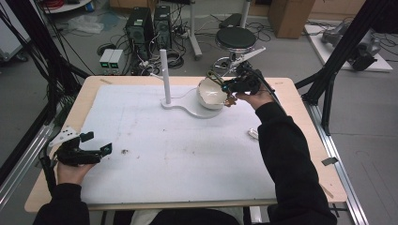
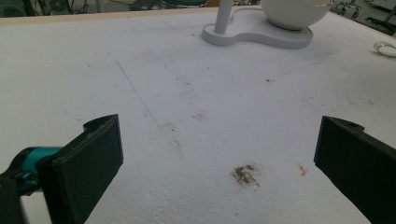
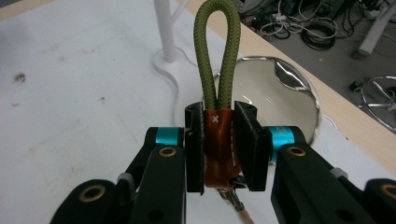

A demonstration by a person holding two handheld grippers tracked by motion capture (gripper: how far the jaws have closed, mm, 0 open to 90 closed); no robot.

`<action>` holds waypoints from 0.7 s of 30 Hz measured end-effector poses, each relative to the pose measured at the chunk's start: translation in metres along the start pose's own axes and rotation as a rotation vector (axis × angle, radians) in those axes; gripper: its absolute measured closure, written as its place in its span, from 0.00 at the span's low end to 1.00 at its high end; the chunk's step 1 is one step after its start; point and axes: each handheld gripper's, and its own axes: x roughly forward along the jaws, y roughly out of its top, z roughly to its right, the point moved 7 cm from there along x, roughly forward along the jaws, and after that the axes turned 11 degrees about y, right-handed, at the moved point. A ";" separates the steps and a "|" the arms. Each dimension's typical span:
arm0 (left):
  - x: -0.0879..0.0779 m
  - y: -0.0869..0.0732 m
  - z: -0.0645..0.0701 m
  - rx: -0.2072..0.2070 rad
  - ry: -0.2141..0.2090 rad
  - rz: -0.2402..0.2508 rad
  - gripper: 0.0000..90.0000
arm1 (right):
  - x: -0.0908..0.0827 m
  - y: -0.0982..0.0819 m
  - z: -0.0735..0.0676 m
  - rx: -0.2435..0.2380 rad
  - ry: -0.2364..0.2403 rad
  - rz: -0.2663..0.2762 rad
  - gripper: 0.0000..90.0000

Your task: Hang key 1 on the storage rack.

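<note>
Left tongs (image 1: 96,143) gape wide near the body — right tongs (image 3: 219,144) reach far, clamped.

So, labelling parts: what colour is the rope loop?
Olive green rope loop, clearest in the right gripper view.

left tool (image 2: 219,158): jaws spread wide, nothing between, low over white worktop (image 2: 154,60) | dark smudge (image 2: 245,174) just ahead between jaws | white stand base (image 2: 261,37) with post (image 2: 223,16) and white bowl (image 2: 292,13) near far edge | small clear ring (image 2: 385,48) at right edge
</note>
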 end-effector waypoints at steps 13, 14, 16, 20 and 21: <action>0.000 0.002 0.000 -0.001 -0.006 0.006 0.02 | 0.028 0.034 -0.037 -0.082 0.054 -0.015 0.82; 0.000 0.002 0.000 0.000 -0.006 0.006 0.02 | 0.030 0.037 -0.040 -0.084 0.061 -0.013 0.82; 0.000 0.002 0.000 -0.002 -0.005 0.008 0.02 | 0.036 0.042 -0.045 -0.095 0.076 -0.011 0.82; 0.000 0.002 -0.001 -0.005 -0.008 0.011 0.02 | 0.049 0.054 -0.055 -0.106 0.096 -0.017 0.82; 0.001 0.002 -0.001 -0.006 -0.010 0.011 0.02 | 0.049 0.054 -0.055 -0.106 0.096 -0.017 0.82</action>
